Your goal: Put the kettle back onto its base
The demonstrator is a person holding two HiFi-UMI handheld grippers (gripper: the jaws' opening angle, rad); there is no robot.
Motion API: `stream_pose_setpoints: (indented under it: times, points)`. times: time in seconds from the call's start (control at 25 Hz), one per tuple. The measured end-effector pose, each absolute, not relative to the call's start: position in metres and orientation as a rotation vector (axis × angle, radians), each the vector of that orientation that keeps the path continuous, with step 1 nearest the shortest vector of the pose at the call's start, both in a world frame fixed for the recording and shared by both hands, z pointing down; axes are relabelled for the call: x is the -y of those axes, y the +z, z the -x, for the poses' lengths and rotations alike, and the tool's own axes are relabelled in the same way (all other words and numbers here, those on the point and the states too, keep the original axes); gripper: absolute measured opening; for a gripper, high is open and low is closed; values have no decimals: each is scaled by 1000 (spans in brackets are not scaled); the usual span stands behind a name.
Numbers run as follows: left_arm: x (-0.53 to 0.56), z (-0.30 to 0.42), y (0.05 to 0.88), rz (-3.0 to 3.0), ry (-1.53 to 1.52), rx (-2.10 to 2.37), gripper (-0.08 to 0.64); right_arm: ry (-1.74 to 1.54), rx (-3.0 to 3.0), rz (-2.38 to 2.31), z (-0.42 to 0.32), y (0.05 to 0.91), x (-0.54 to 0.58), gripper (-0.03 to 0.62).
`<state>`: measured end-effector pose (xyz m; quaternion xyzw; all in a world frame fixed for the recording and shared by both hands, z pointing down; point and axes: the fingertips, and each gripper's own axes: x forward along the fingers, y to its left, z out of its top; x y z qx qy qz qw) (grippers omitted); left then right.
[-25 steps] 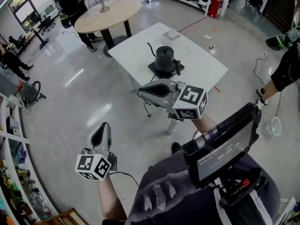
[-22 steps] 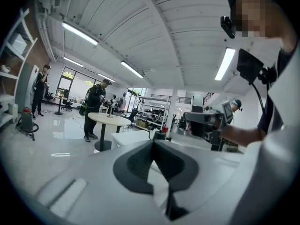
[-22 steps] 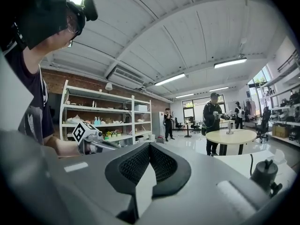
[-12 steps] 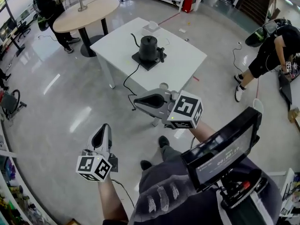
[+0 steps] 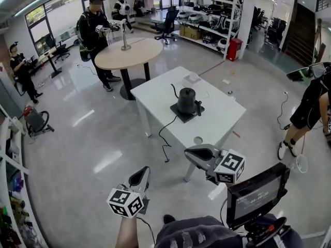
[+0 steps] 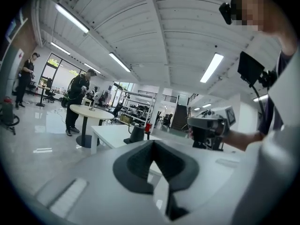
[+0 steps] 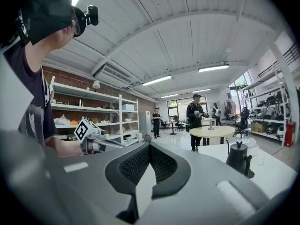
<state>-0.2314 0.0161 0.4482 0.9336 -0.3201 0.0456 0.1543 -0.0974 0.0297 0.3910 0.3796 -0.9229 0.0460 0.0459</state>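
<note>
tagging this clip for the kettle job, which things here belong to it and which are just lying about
Job: kettle, black base, white table, left gripper, right gripper.
Lying about: white box on that table, round wooden table, red bin, office chair.

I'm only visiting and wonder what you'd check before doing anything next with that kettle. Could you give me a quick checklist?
1. Kettle seated upright on its base: ok, as far as the head view shows.
2. Left gripper empty: ok, jaws shut on nothing.
3. Right gripper empty: ok, jaws shut on nothing.
4. Grippers close to the kettle: not ok, both are short of the white table.
5. Cable plugged in: cannot tell; it hangs off the table's edge toward the floor.
</note>
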Motion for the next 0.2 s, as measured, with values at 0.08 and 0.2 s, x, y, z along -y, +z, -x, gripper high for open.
stream_pose_setpoints:
  times: [0.08,0.2]
  points:
    - [-24,218,443,-2688,141,923,0,127,2830,-1155,89,391,-42,2]
    - [-46,187,440,-2707,172,895,0,128,2827,-1174,65,393,-68,2]
